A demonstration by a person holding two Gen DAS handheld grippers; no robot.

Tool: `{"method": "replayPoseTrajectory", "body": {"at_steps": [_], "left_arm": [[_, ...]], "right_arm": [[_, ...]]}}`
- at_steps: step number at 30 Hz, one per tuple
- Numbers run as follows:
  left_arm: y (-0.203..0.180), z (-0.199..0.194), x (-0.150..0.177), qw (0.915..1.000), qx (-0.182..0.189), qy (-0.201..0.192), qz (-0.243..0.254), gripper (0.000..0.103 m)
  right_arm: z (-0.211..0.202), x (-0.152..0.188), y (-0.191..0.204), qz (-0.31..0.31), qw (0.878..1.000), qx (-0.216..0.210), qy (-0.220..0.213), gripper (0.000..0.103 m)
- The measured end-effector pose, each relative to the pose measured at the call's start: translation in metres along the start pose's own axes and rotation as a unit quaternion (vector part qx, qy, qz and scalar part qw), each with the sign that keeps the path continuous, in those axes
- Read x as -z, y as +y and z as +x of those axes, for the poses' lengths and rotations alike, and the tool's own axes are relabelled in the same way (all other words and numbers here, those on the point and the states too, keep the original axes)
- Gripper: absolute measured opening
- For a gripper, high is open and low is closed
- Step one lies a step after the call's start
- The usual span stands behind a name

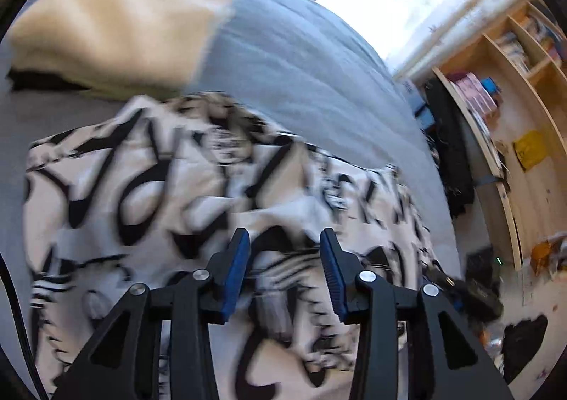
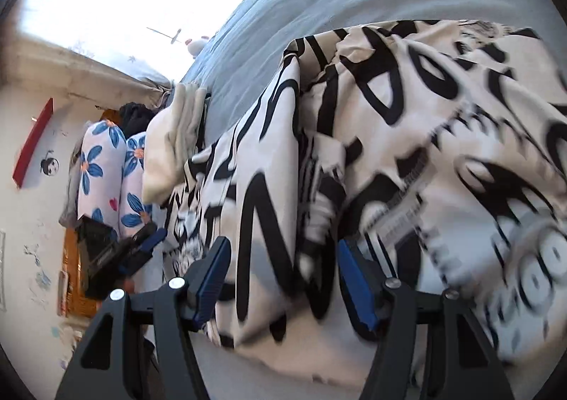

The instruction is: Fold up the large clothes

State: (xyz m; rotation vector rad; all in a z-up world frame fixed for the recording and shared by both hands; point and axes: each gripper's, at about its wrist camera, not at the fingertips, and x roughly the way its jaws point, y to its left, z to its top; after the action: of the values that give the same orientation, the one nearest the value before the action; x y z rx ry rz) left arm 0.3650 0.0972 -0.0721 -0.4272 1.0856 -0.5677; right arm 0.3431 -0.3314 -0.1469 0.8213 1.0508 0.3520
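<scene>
A large white garment with bold black print (image 1: 177, 187) lies rumpled on the grey-blue bed cover (image 1: 301, 56); in the right wrist view it (image 2: 407, 137) fills the centre and right. My left gripper (image 1: 284, 240) is open just above the garment's near part, with nothing between its blue pads (image 1: 235, 269). My right gripper (image 2: 281, 251) is open, its jaws standing on either side of a raised fold of the garment (image 2: 262, 223). The left gripper (image 2: 141, 244) also shows at the left of the right wrist view.
A folded cream garment (image 1: 113, 13) lies on the bed beyond the printed one, also seen in the right wrist view (image 2: 170, 141). Flower-print pillows (image 2: 102, 169) lie at the bed's end. A wooden shelf unit (image 1: 514, 116) stands beside the bed, with clutter on the floor (image 1: 514, 329).
</scene>
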Motion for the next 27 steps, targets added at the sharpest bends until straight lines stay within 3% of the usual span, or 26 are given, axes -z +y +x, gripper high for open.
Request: {"method": "replayPoseTrajectory", "body": {"at_steps": [3, 6, 7, 8, 11, 13, 15, 17, 21, 25, 27], "left_arm": [[-0.033, 0.018, 0.001, 0.9993, 0.006, 0.009, 0.036, 0.039], [-0.052, 0.035, 0.003, 0.9980, -0.015, 0.017, 0.059, 0.039], [-0.056, 0.044, 0.004, 0.9970, -0.033, 0.022, 0.065, 0.039], [-0.058, 0.047, 0.006, 0.9958, -0.050, 0.027, 0.072, 0.039], [-0.058, 0.067, 0.018, 0.9848, -0.127, 0.056, 0.104, 0.038], [-0.054, 0.078, 0.031, 0.9766, -0.159, 0.075, 0.124, 0.036], [-0.053, 0.079, 0.042, 0.9721, -0.170, 0.065, 0.148, 0.036], [-0.056, 0.075, 0.049, 0.9687, -0.180, 0.058, 0.161, 0.036], [-0.054, 0.051, 0.056, 0.9673, -0.197, 0.049, 0.152, 0.037], [-0.065, 0.014, 0.068, 0.9612, -0.223, 0.002, 0.162, 0.038], [-0.074, 0.002, 0.071, 0.9614, -0.219, -0.028, 0.164, 0.038]], "right_arm": [[0.021, -0.013, -0.002, 0.007, 1.000, 0.005, 0.010, 0.063], [0.032, -0.020, 0.004, 0.000, 1.000, 0.015, -0.001, 0.062], [0.033, -0.021, 0.009, -0.018, 0.999, 0.037, -0.008, 0.048], [0.033, -0.021, 0.016, -0.044, 0.997, 0.065, -0.012, 0.028], [0.023, -0.014, 0.031, -0.091, 0.991, 0.094, -0.034, 0.019], [0.025, -0.005, 0.031, -0.105, 0.986, 0.124, -0.032, 0.019], [0.035, 0.003, 0.022, -0.109, 0.982, 0.153, -0.020, 0.019], [0.036, 0.008, 0.019, -0.116, 0.981, 0.156, -0.029, 0.022], [0.019, 0.009, 0.028, -0.104, 0.975, 0.191, -0.041, 0.039], [-0.005, 0.023, 0.059, -0.162, 0.952, 0.242, -0.099, 0.041], [-0.011, 0.032, 0.078, -0.192, 0.945, 0.235, -0.123, 0.041]]}}
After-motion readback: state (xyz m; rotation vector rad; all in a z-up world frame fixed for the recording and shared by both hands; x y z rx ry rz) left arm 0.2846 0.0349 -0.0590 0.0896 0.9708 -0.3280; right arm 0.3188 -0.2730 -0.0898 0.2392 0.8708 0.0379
